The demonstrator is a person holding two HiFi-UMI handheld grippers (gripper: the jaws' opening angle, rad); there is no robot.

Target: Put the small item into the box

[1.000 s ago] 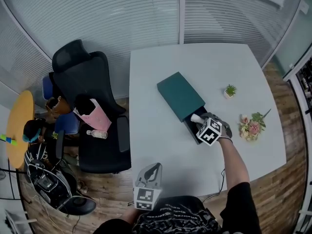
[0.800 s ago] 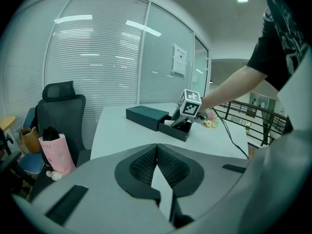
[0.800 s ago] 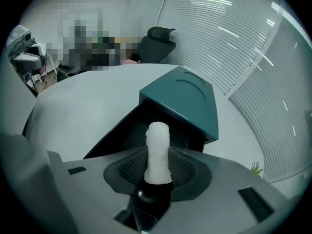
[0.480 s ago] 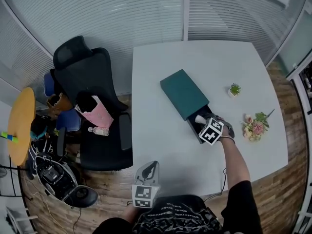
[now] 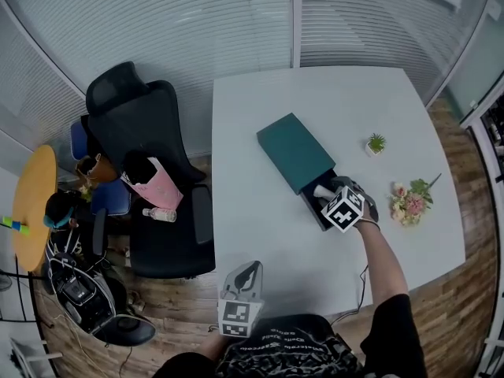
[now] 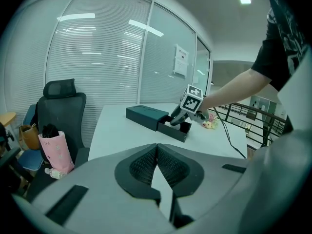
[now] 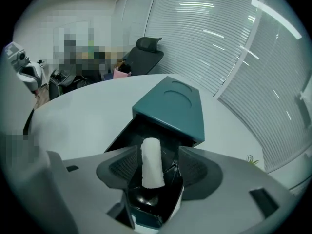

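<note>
At the lower middle of the head view I am holding my left gripper [image 5: 250, 271] near my body, short of the white table [image 5: 260, 148], its jaws pressed together on nothing. Further out, right of centre, my right gripper [image 7: 158, 156] is opening its jaws, the pads not squeezing the small white roll [image 7: 151, 162] between them. The roll is standing in the pulled-out drawer [image 7: 145, 128] of the teal box [image 7: 171, 106].
</note>
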